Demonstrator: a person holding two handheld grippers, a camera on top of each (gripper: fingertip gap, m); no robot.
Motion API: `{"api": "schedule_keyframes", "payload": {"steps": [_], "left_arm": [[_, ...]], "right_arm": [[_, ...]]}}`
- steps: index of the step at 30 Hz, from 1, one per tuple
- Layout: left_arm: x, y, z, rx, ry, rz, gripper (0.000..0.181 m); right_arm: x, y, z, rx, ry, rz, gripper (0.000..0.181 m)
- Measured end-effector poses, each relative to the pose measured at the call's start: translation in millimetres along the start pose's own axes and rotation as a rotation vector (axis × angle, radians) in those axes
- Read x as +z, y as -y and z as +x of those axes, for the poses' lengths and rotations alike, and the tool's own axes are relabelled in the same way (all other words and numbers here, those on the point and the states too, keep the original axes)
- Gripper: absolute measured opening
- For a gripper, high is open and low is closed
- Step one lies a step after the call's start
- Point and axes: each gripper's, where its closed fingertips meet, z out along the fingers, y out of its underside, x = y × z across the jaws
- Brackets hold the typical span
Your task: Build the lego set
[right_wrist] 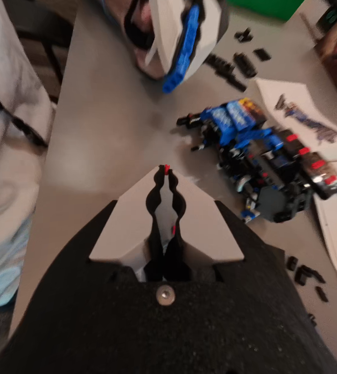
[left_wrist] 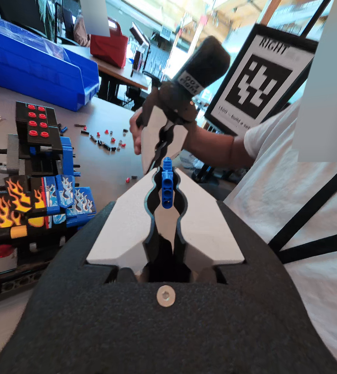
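Observation:
My left gripper is shut on a blue beam with holes, held in the air above the grey table. It also shows at the top of the right wrist view, the blue beam sticking out of its tip. My right gripper is shut on a small red pin at its fingertips. In the left wrist view the right gripper hangs just beyond the beam's end, pointing down. The partly built black and blue model with flame stickers lies to the left, and in the right wrist view to the right.
Loose red and black pins lie scattered on the table beyond the model. More black pieces lie near sticker sheets. A blue bin stands at the back left. A person's arm and white shirt fill the right. The grippers' ends are close to 8 cm from one another.

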Motion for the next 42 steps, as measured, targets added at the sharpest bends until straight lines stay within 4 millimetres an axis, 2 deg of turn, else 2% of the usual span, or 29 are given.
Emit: {"api": "schedule_keyframes", "payload": {"steps": [1,3,4,7,11,21,23,26,30,35,42], "left_arm": [[-1,4,1,-0.017,-0.010,0.029,0.005],[-2,9,3,-0.032,-0.025,0.071,0.005],[-3,11,4,-0.029,-0.027,0.086,0.005],[-2,10,9,0.008,-0.039,0.078,0.005],[2,5,16,0.056,-0.057,0.051,0.005],[7,-4,22,0.180,-0.047,-0.008,0.005],[8,-8,21,0.196,-0.037,-0.045,0.005],[9,-18,15,0.234,-0.002,-0.118,0.005],[9,-25,13,0.296,0.024,-0.192,0.005],[9,-24,16,0.265,-0.007,-0.171,0.006],[11,-16,24,0.118,-0.096,-0.090,0.005]], "right_arm": [[-5,23,6,0.008,-0.053,0.065,0.003],[-9,59,4,0.013,-0.102,0.163,0.003],[-8,68,4,0.006,-0.133,0.169,0.003],[-5,76,1,0.050,-0.160,0.177,0.003],[-7,76,-3,0.104,-0.157,0.177,0.003],[-6,73,-14,0.058,-0.142,0.107,0.002],[-6,70,-16,0.004,-0.158,0.077,0.002],[0,60,-16,-0.163,-0.240,-0.079,0.002],[4,54,-19,-0.246,-0.258,-0.154,0.002],[5,57,-21,-0.211,-0.219,-0.077,0.002],[-3,66,-24,-0.107,-0.149,0.067,0.002]]}}
